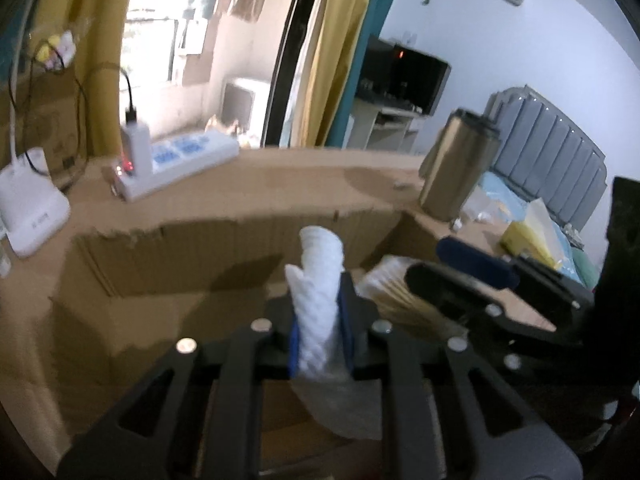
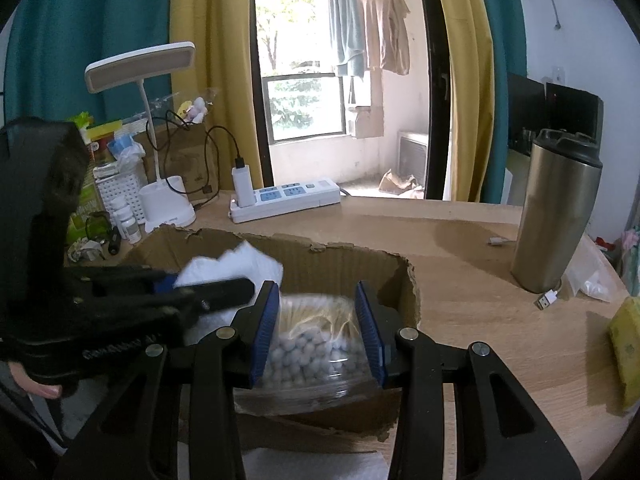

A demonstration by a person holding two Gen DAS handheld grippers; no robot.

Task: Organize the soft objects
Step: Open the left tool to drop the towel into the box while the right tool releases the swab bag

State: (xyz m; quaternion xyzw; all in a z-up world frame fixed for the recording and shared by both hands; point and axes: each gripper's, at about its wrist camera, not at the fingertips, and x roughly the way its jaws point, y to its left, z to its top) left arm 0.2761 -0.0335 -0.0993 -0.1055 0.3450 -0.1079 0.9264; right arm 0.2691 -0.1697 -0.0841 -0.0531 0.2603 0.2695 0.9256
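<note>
My left gripper is shut on a white quilted cloth and holds it over the open cardboard box. My right gripper is shut on a clear bag of cotton swabs and holds it over the same box. The swab bag and the right gripper show to the right in the left wrist view. The left gripper with its white cloth shows to the left in the right wrist view.
A steel tumbler stands at the right on the wooden desk. A white power strip, a desk lamp and small bottles stand behind the box. A yellow sponge lies at the far right. A white tissue lies near me.
</note>
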